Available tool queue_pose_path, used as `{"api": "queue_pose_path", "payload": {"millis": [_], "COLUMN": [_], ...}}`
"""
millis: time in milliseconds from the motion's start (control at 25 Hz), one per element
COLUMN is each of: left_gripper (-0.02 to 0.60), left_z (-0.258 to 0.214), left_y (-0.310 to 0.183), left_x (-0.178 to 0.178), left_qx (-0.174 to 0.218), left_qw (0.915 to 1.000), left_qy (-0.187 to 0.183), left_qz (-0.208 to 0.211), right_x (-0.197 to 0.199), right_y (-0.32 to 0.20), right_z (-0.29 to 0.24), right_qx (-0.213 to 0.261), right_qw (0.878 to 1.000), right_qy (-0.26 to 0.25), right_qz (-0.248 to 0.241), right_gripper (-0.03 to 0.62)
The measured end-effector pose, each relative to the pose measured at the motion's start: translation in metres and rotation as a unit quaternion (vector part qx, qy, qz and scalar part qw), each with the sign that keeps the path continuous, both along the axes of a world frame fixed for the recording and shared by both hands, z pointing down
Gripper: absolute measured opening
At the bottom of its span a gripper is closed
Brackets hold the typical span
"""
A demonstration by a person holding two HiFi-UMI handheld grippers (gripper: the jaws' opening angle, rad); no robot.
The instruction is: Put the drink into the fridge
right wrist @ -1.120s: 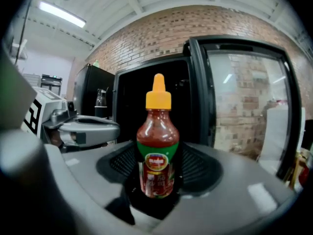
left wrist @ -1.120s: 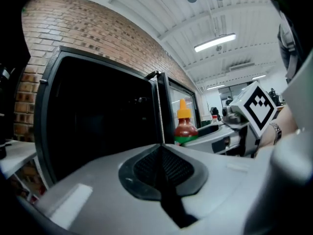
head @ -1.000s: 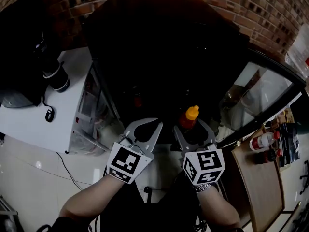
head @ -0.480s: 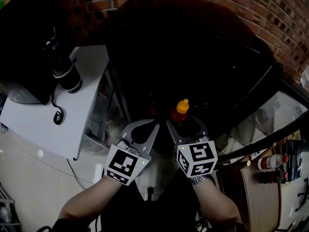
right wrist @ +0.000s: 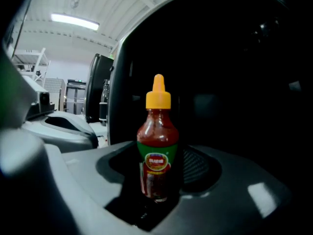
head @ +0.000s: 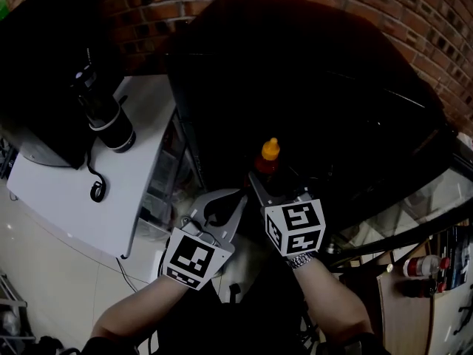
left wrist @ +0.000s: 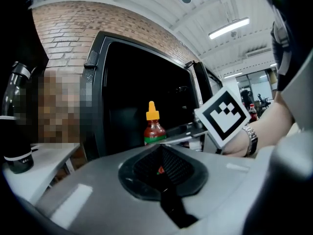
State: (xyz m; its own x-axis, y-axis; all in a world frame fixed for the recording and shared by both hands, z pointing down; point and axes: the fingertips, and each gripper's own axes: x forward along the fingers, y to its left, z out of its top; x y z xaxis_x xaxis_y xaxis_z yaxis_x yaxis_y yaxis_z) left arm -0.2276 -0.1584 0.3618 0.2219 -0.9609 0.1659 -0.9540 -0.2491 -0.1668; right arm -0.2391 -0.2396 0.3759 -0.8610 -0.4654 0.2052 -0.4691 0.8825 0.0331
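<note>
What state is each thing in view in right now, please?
Bottle: upright, capped.
Right claw: shut on the bottle.
Left claw: shut, empty.
Fridge: open, dark inside.
Black flask: upright.

Head view dim, heavily bent at the edges by the wide lens; the fridge (head: pixel 310 87) interior reads near black. Ceiling strip lights (left wrist: pixel 229 27) brighten both gripper views. Near foreground there is soft and blurred; the bottle (right wrist: pixel 158 141) is sharp, with small highlights.
</note>
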Motion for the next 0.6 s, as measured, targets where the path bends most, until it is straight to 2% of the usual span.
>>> {"api": "queue_pose_path", "payload": {"millis": [600], "left_gripper": [0.005], "left_z": [0.001], "left_y": [-0.011], "left_x": [-0.02], "left_qx": [-0.006], "left_qw": [0.9999], "left_qy": [-0.008], "left_qz": [-0.001], "right_x": [-0.068], "right_y": [-0.036], "right_z": [0.02], "right_qx": [-0.001], "right_qw": [0.999], "right_qy": [0.017], "right_qz": [-0.027], "right_gripper": [0.261]}}
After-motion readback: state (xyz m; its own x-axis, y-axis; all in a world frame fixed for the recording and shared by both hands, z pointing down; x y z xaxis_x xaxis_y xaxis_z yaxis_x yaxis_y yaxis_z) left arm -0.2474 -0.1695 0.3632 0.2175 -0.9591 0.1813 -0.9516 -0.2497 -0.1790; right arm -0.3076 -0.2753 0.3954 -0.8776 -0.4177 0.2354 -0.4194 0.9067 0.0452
